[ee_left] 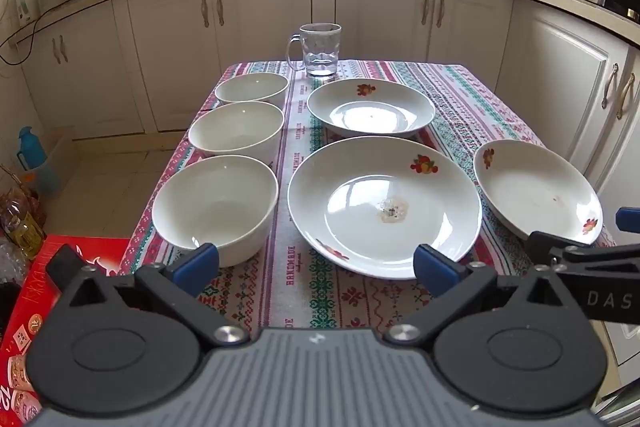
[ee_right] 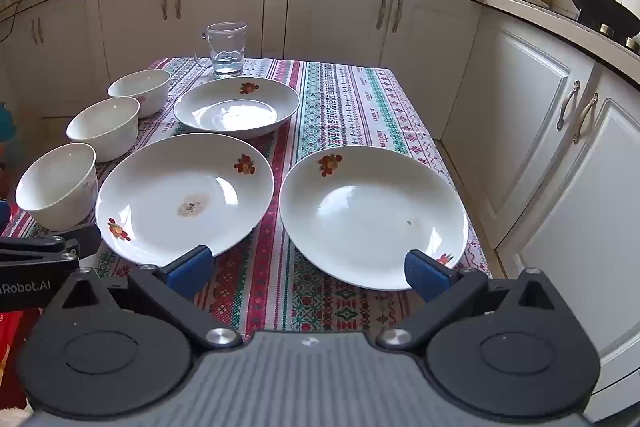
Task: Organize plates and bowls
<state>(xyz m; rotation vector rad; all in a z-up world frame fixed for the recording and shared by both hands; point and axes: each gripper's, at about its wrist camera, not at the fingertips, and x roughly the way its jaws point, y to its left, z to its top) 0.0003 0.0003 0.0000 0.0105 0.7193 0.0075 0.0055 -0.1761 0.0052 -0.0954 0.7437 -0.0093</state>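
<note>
Tablecloth (ee_left: pixel 460 95): three white bowls (ee_left: pixel 236 127) in left column; three flowered plates (ee_left: pixel 384 211) centre and right; glass mug (ee_left: pixel 320 49) far. Left gripper (ee_left: pixel 316 265), right gripper (ee_right: pixel 308 269): fully spread, empty, near edge.

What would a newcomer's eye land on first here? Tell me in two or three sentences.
First, the three white plates with fruit motifs on the patterned tablecloth: the stained plate front and centre, a second plate to its right, and a far plate behind. Next, three white bowls lined up along the left edge. A glass mug stands at the far end, and both open grippers hover at the near edge.
</note>
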